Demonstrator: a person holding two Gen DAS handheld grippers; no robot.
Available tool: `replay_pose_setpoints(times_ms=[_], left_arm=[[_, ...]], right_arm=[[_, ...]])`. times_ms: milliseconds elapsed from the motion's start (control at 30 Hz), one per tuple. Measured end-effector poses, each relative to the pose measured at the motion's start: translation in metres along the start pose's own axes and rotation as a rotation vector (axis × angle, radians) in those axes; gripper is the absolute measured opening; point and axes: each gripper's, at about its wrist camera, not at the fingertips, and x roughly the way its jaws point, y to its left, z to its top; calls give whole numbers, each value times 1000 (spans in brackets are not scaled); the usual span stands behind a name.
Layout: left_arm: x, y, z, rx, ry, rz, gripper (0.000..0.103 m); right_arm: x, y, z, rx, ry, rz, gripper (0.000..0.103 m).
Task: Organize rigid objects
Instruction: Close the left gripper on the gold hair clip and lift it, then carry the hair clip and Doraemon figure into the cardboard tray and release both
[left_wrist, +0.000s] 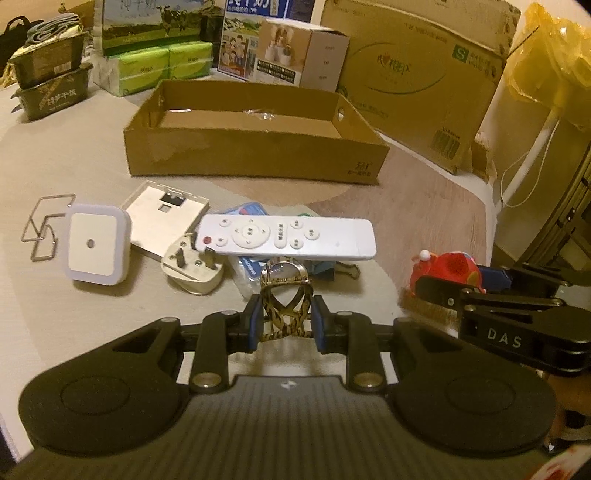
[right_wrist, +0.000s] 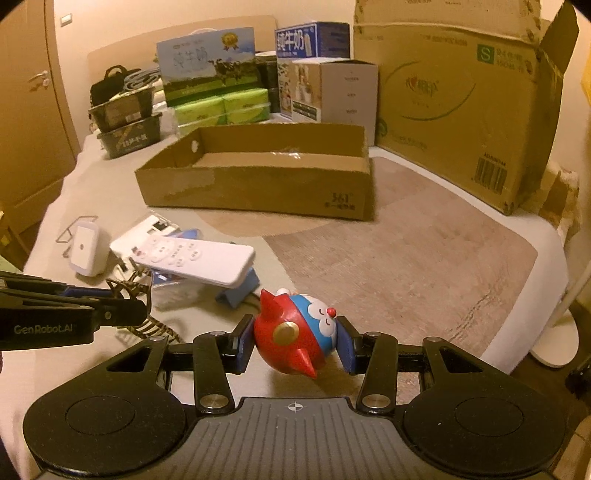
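Note:
My left gripper (left_wrist: 284, 321) is shut on a gold patterned watch (left_wrist: 286, 295), held just above the bed surface. My right gripper (right_wrist: 295, 343) is shut on a red and blue cartoon figure (right_wrist: 295, 328); it also shows in the left wrist view (left_wrist: 448, 269) at the right. A white remote (left_wrist: 284, 236) lies ahead on a pile with a white plug (left_wrist: 194, 267), a square night light (left_wrist: 96, 247), a clear flat case (left_wrist: 162, 218) and a wire clip (left_wrist: 42, 225). An open, shallow cardboard box (left_wrist: 255, 155) stands behind them.
Large cardboard box (left_wrist: 421, 77) at the back right. Milk cartons, green tissue packs (left_wrist: 162, 66) and stacked dark trays (left_wrist: 51, 85) line the back. A white lamp stand (right_wrist: 554, 339) is off the bed's right edge. A door (right_wrist: 29, 110) is at the left.

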Motion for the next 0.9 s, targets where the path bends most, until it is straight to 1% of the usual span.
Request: replay_pose_setpoints(times_ms=[533,900], left_arm=[[-39,16,9,-12,-72,13,24],[-51,32,31,1,-114,24,24]], right_arm=[[-22,31,19,-42,-69,17,46],[-24,45,42,-59,-98,37,46]])
